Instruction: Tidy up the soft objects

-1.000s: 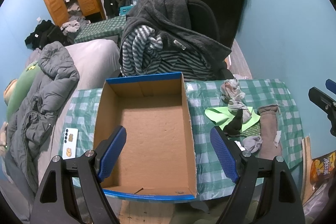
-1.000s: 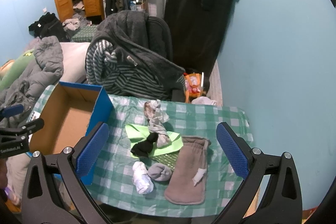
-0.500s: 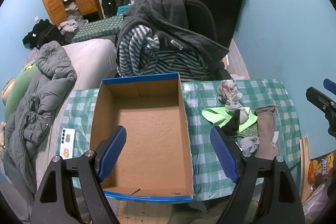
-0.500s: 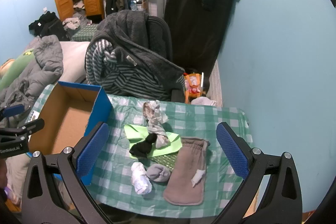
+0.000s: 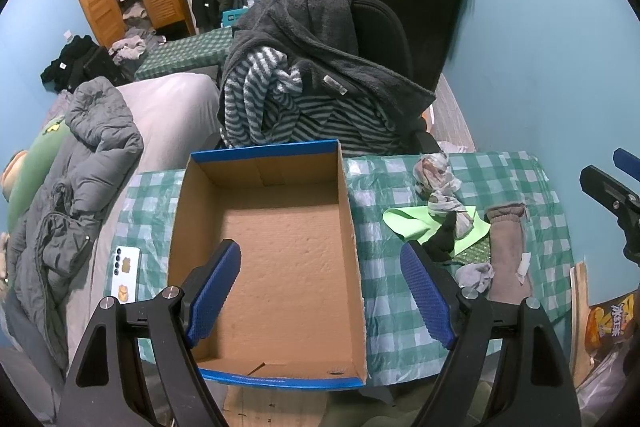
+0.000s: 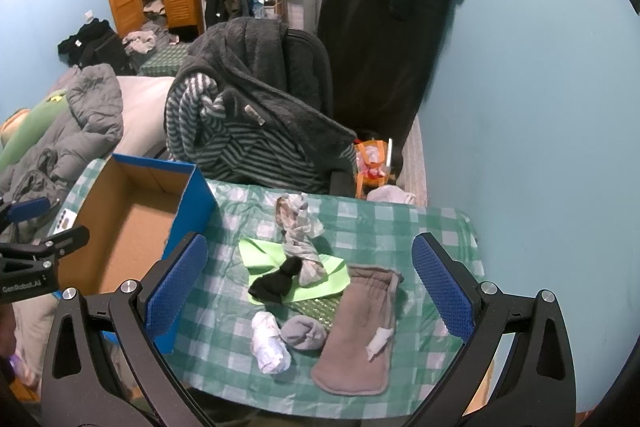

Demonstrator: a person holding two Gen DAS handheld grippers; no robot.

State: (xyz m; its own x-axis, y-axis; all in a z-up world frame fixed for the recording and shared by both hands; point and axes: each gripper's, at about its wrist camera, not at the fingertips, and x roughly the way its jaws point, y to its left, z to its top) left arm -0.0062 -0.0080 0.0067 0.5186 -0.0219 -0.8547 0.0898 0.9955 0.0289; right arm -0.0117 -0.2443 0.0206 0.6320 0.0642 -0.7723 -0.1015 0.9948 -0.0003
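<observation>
Your right gripper (image 6: 310,287) hangs wide open above the pile of soft things and holds nothing; your left gripper (image 5: 320,291) is just as wide and empty over the cardboard box (image 6: 132,223), which has nothing in it yet. Everything to sort lies on the checked surface (image 6: 436,223) to the right of the box: a brown fleece pouch (image 6: 360,331) farthest from it, a white rolled sock (image 6: 270,347) and a grey one (image 6: 303,334) touching beside the pouch, and a black sock (image 6: 276,281) and a twisted patterned cloth (image 6: 300,235) lying on a green cloth (image 6: 264,255). All of it should be light, limp and easy to crush. Pinch each roll across its thick middle; take the pouch at its gathered cuff, or it will likely droop and drag.
</observation>
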